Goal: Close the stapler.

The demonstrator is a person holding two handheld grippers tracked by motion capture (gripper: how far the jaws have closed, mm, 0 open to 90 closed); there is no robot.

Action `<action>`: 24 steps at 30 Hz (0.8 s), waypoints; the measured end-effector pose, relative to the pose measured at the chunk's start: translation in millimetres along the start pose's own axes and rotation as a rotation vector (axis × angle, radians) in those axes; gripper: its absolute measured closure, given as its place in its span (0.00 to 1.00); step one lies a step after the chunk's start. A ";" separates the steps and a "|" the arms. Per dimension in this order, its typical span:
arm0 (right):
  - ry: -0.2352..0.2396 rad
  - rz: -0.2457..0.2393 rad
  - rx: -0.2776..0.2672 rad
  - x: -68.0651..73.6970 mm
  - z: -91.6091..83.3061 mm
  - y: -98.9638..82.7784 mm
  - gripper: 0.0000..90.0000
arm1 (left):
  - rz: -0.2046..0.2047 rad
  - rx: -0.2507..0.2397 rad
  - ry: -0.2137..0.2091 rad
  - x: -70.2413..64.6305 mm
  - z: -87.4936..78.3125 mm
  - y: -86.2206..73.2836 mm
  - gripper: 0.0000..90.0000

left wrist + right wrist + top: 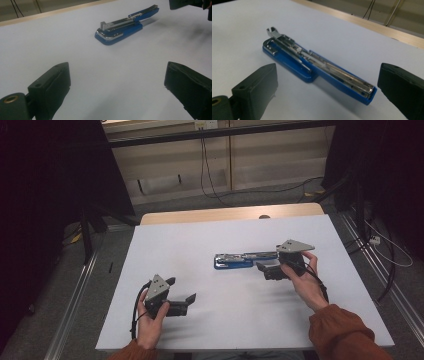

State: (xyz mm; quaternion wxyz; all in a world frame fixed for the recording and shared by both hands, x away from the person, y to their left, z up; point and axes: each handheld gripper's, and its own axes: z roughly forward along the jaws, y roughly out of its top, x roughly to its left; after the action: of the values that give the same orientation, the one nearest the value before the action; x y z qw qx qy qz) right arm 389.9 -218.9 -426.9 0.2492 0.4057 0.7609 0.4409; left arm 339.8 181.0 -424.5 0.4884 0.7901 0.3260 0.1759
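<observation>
One blue stapler [244, 259], two claws

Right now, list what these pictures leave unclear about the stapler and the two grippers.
- Stapler: in the high view too small to tell whether staples sit in the open metal channel; glare blurs it in the right gripper view.
- Right gripper: jaw tips cut off by the bottom edge of the right gripper view.
- Left gripper: the hand covers its body in the high view.

High view overhead; claw views low — sharing stapler [125, 26].
</observation>
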 end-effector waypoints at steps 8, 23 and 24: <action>0.031 0.076 0.049 -5.6 -3.6 -12.5 0.08 | -0.045 -0.006 -0.010 -5.6 5.7 9.7 0.05; 0.034 0.088 0.088 -10.3 -8.9 -20.4 0.15 | -0.049 -0.029 -0.046 -4.0 43.0 27.8 0.06; 0.033 0.085 0.092 -9.9 -9.4 -20.6 0.16 | -0.064 -0.030 -0.059 -3.5 46.6 30.1 0.06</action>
State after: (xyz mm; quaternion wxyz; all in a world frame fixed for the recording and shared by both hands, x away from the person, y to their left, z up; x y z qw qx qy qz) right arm 380.2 -237.4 -440.1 0.1987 0.4412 0.7665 0.4224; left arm 375.4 138.6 -419.2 0.5150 0.7767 0.3339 0.1414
